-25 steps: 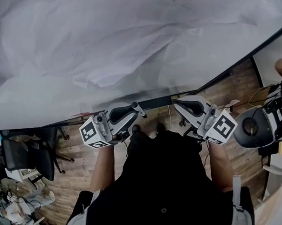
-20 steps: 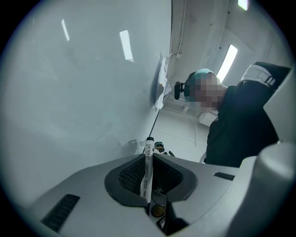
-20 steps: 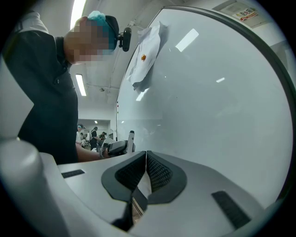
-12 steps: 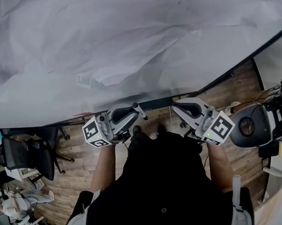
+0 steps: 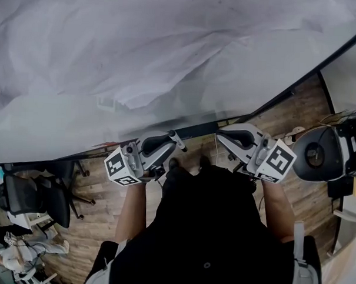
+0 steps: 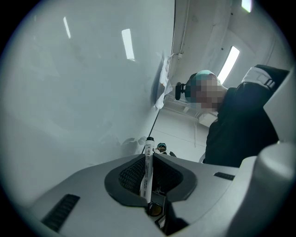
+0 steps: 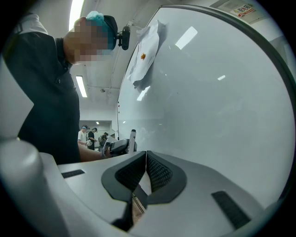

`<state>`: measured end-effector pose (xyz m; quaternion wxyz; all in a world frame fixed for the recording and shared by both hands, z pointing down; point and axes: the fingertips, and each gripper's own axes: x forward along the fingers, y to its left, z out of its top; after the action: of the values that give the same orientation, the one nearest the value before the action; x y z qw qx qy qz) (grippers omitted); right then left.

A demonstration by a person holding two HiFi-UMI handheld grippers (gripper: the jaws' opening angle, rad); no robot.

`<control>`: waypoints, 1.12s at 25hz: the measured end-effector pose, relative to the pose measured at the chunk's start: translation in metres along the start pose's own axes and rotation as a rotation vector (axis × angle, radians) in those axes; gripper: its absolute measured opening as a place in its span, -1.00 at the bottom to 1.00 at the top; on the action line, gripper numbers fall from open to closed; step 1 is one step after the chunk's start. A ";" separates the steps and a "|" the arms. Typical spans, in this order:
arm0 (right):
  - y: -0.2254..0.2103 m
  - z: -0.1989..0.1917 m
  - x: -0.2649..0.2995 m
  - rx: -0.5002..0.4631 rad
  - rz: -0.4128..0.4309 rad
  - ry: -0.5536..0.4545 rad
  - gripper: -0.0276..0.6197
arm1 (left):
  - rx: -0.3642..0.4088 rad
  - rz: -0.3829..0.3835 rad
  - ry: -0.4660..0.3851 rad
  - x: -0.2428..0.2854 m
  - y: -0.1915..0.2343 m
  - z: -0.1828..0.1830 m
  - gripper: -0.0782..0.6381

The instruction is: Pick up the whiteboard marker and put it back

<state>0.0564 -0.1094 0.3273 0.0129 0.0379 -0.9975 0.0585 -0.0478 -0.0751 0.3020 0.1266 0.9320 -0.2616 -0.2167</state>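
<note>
Gripping the white-barrelled whiteboard marker with a black end (image 6: pixel 148 167): left gripper (image 6: pixel 149 157), mesh pads clamped on the barrel from both sides. Marker runs along the jaw line, and its black end sticks out past the jaw tips. That end is close to the glossy white whiteboard (image 6: pixel 78 88); can't tell if it touches. Head view shows the same: marker end juts from the left gripper toward the board's dark lower frame (image 5: pixel 193 129).

Right gripper (image 7: pixel 145 159): jaws pressed together, nothing between them. It points level at the board, just beside the left one, and they are not touching. The right gripper view catches the marker upright in the other gripper, in front of the board.

Both grippers sit low, in front of the person's black shirt (image 5: pixel 209 228), marker cubes facing the head camera.

Crumpled white sheet (image 7: pixel 147 44) hangs at the board's edge. Brown wood-plank floor (image 5: pixel 95 220) lies below, with a black office chair (image 5: pixel 37 200) off to the left side of the head view.
</note>
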 end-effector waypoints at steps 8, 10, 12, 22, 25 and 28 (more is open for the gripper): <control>-0.001 -0.002 0.002 -0.006 0.005 0.002 -0.85 | 0.059 0.039 0.016 -0.006 0.002 0.010 -0.60; -0.002 -0.002 0.003 -0.005 0.001 0.002 -0.85 | 0.080 0.047 0.014 -0.007 0.002 0.016 -0.60; -0.003 -0.002 0.003 -0.002 0.001 0.001 -0.85 | 0.102 0.055 0.019 -0.008 0.002 0.021 -0.60; -0.004 -0.005 0.004 0.004 0.006 0.005 -0.85 | 0.243 0.083 0.117 0.000 -0.005 0.030 -0.60; -0.003 -0.007 0.006 0.004 0.012 0.008 -0.85 | 0.257 0.105 0.133 -0.002 -0.001 0.028 -0.60; -0.004 -0.007 0.006 0.006 0.012 0.008 -0.85 | 0.290 0.130 0.173 -0.003 0.003 0.023 -0.60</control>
<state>0.0511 -0.1126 0.3348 0.0164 0.0316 -0.9975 0.0618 -0.0618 -0.0788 0.2834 0.0268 0.9367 -0.3380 -0.0869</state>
